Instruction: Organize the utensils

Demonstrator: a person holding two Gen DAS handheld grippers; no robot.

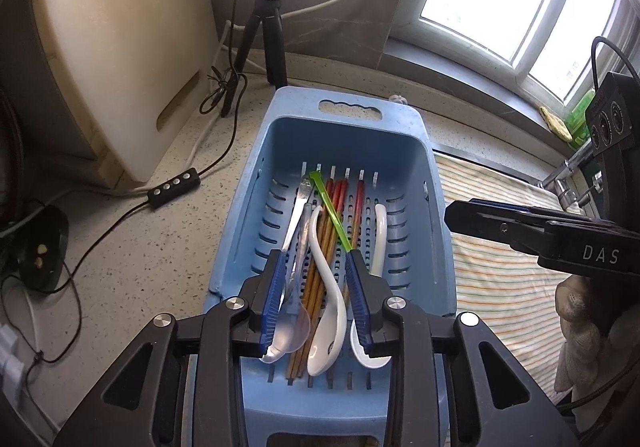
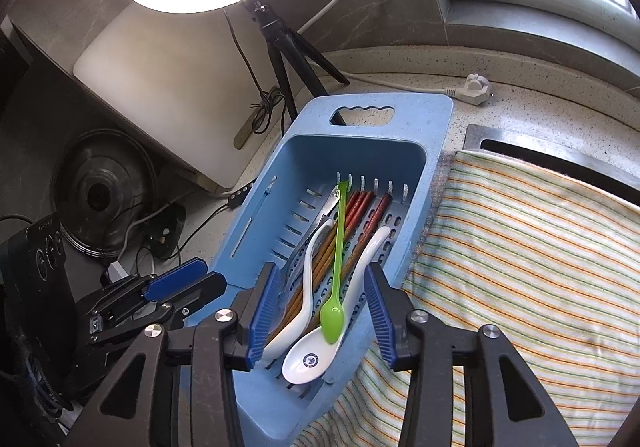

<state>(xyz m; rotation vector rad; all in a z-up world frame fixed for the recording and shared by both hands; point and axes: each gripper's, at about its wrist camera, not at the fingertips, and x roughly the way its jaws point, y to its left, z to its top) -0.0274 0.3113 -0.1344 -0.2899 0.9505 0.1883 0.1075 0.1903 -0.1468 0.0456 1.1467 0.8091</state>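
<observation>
Blue basket [image 2: 424, 151] on the table [image 1: 160, 215] holds all utensils mixed: chopsticks [image 2: 360, 223], white spoons [image 2: 308, 359], green spoon [image 2: 332, 319]. Both grippers, left gripper [image 1: 316, 295] and right gripper [image 2: 320, 311], hover over it, fingers spread, empty. Whichever piece is next, grip one handle only.

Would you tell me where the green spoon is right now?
The green spoon lies in the blue basket, across the chopsticks, its bowl resting on a white spoon at the near end.
</observation>
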